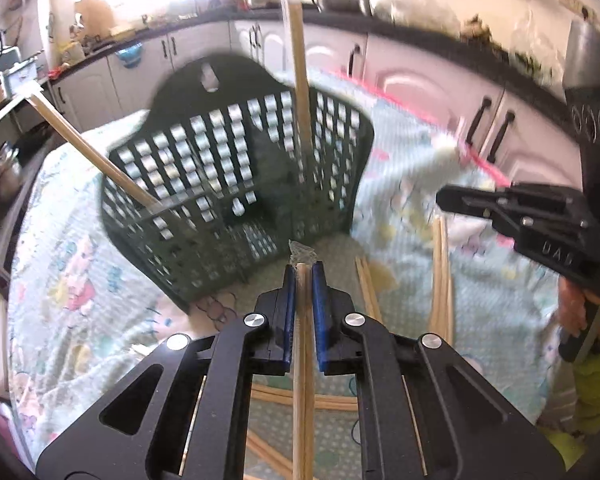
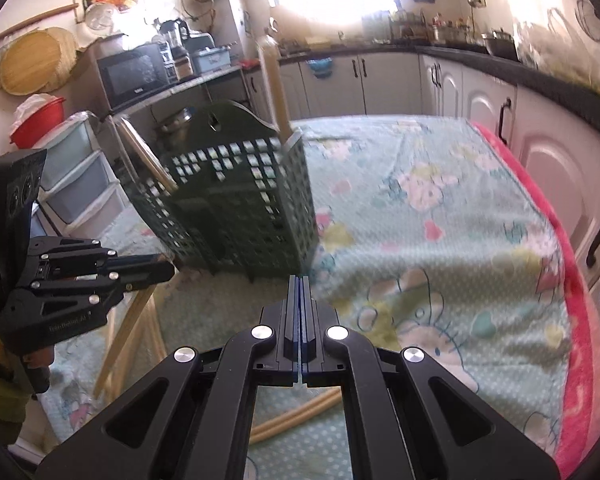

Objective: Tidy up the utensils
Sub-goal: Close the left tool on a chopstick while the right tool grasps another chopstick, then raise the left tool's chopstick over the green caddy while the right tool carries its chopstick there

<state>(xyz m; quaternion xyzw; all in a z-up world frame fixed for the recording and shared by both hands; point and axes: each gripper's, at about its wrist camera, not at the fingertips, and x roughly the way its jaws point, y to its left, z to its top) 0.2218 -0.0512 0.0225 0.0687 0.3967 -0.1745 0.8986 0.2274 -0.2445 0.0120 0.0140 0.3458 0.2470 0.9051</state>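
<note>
A dark green perforated utensil basket [image 1: 228, 184] stands on the cloth-covered table; it also shows in the right wrist view [image 2: 236, 208]. Two wrapped pairs of wooden chopsticks stand in it, one upright [image 1: 302, 92] and one leaning left [image 1: 88, 148]. My left gripper [image 1: 303, 276] is shut on a wrapped pair of chopsticks [image 1: 302, 380], just in front of the basket. More chopsticks [image 1: 442, 280] lie on the cloth to its right. My right gripper [image 2: 301, 284] is shut and empty, right of the basket; it shows in the left wrist view [image 1: 500, 204].
The table carries a pale green cartoon-print cloth [image 2: 440, 240] with a pink edge [image 2: 580, 320]. White kitchen cabinets [image 2: 540, 140] run along the right. A microwave [image 2: 134, 72] and plastic drawers [image 2: 80, 176] stand at the left.
</note>
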